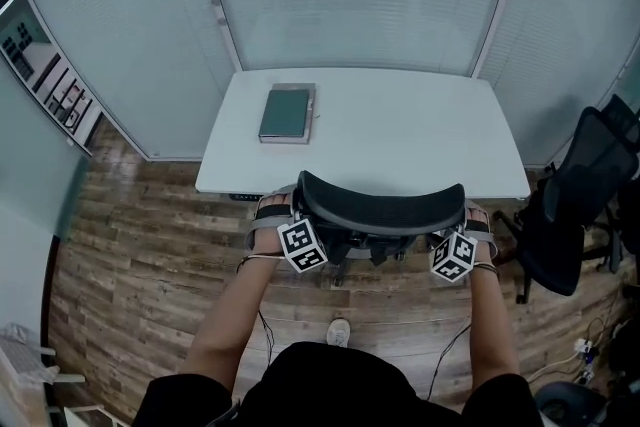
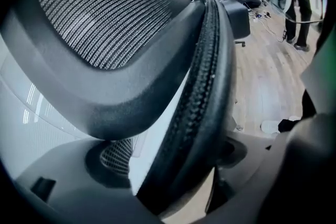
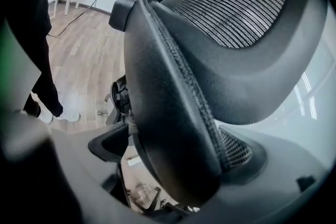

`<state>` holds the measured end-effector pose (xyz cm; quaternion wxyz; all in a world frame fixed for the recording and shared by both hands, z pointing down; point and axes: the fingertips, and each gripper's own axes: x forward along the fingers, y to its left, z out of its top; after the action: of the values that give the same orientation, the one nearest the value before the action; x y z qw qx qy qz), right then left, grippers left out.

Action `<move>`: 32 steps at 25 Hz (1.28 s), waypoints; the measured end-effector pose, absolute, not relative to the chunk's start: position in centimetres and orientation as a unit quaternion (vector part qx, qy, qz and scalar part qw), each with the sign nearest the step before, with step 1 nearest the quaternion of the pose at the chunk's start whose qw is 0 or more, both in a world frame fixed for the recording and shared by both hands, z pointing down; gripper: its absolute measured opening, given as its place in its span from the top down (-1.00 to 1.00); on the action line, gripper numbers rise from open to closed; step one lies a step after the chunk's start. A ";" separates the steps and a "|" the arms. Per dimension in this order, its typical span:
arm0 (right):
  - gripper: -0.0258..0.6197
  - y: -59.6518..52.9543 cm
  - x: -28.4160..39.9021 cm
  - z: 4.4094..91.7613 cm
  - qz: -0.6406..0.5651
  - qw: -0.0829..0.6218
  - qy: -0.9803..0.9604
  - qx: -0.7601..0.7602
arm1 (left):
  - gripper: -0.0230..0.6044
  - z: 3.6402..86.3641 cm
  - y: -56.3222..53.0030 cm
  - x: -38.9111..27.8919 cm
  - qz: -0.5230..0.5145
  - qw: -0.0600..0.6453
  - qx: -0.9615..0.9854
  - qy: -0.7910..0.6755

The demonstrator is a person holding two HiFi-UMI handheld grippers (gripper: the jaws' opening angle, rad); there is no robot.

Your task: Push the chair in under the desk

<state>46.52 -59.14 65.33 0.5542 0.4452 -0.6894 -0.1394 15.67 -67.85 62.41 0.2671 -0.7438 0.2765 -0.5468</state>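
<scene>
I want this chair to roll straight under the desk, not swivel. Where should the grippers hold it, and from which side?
Take the backrest by the rim at each end of its curved top, one gripper per end, from behind, opposite the desk. The left gripper and right gripper are clamped there: the thin rim fits between jaws, and wide-set holds should keep the push even.

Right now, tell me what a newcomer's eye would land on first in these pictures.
The curved black mesh office chair fills the centre, its backrest clamped at each end by the left gripper and the right gripper. Just beyond it is a white rectangular desk, with a dark green book near its far-left corner. A second black chair stands at the right.
</scene>
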 end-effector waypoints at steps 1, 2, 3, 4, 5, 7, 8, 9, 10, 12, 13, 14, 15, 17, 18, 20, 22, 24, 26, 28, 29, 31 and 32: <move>-0.69 -59.6 46.6 65.4 -0.139 0.555 -0.690 0.444 | -0.49 62.5 -68.3 15.7 -0.548 0.266 -0.743 0.276; -0.69 -60.0 46.7 65.4 -0.138 0.556 -0.690 0.442 | -0.49 62.5 -68.6 15.8 -0.550 0.265 -0.743 0.275; -0.69 -60.4 46.8 65.4 -0.138 0.557 -0.691 0.440 | -0.49 62.6 -69.0 15.9 -0.552 0.264 -0.742 0.274; -0.69 -60.9 47.0 65.4 -0.138 0.557 -0.691 0.440 | -0.49 62.6 -69.4 16.0 -0.554 0.264 -0.741 0.274; -0.69 -61.3 47.2 65.4 -0.138 0.557 -0.691 0.439 | -0.49 62.6 -69.8 16.2 -0.555 0.264 -0.740 0.274; -0.69 -62.1 47.4 65.4 -0.137 0.558 -0.691 0.439 | -0.49 62.6 -70.6 16.4 -0.556 0.265 -0.738 0.276; -0.69 -62.5 47.5 65.5 -0.136 0.558 -0.691 0.438 | -0.49 62.7 -70.9 16.4 -0.558 0.265 -0.737 0.276; -0.69 -62.8 47.5 65.5 -0.135 0.558 -0.692 0.437 | -0.49 62.7 -71.2 16.4 -0.559 0.264 -0.735 0.277; -0.69 -63.1 47.6 65.6 -0.135 0.559 -0.693 0.435 | -0.49 62.8 -71.4 16.5 -0.560 0.264 -0.734 0.278; -0.69 -63.7 47.9 65.7 -0.134 0.560 -0.692 0.435 | -0.49 62.8 -72.0 16.6 -0.562 0.265 -0.731 0.281; -0.69 -64.0 48.0 65.7 -0.135 0.561 -0.692 0.435 | -0.49 62.8 -72.3 16.7 -0.563 0.264 -0.730 0.284; -0.69 -64.4 48.1 65.7 -0.135 0.562 -0.691 0.434 | -0.49 62.9 -72.6 16.8 -0.565 0.263 -0.728 0.286; -0.69 -64.7 48.2 65.7 -0.134 0.564 -0.691 0.432 | -0.49 63.0 -72.8 16.8 -0.567 0.260 -0.727 0.287; -0.69 -65.2 48.2 65.8 -0.133 0.566 -0.692 0.429 | -0.49 63.1 -73.0 16.8 -0.573 0.257 -0.723 0.286; -0.69 -65.3 48.3 65.9 -0.133 0.566 -0.692 0.428 | -0.49 63.2 -73.1 16.7 -0.576 0.257 -0.721 0.286; -0.69 -65.4 48.3 66.0 -0.135 0.564 -0.693 0.428 | -0.49 63.2 -73.2 16.7 -0.578 0.259 -0.718 0.288; -0.69 -65.6 48.3 66.0 -0.136 0.562 -0.694 0.429 | -0.49 63.3 -73.3 16.7 -0.578 0.259 -0.717 0.290; -0.69 -65.7 48.2 66.1 -0.134 0.564 -0.694 0.427 | -0.49 63.2 -73.4 16.6 -0.575 0.260 -0.719 0.290; -0.69 -65.7 48.2 66.2 -0.131 0.568 -0.693 0.424 | -0.49 63.0 -73.6 16.8 -0.563 0.266 -0.726 0.293; -0.69 -65.7 48.4 66.1 -0.130 0.573 -0.693 0.419 | -0.49 62.8 -73.8 17.1 -0.553 0.273 -0.729 0.296; -0.69 -65.6 48.4 66.1 -0.129 0.576 -0.693 0.414 | -0.49 62.8 -73.8 17.2 -0.552 0.274 -0.730 0.297; -0.69 -65.2 48.4 66.3 -0.125 0.581 -0.695 0.405 | -0.49 62.5 -73.6 17.3 -0.541 0.271 -0.737 0.300; -0.71 -65.0 48.3 66.2 -0.124 0.580 -0.697 0.404 | -0.49 62.1 -73.3 17.3 -0.526 0.270 -0.746 0.306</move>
<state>48.29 -64.98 66.19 0.5802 0.4036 -0.6966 -0.1237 17.35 -73.34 62.14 0.2704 -0.7459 0.3059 -0.5263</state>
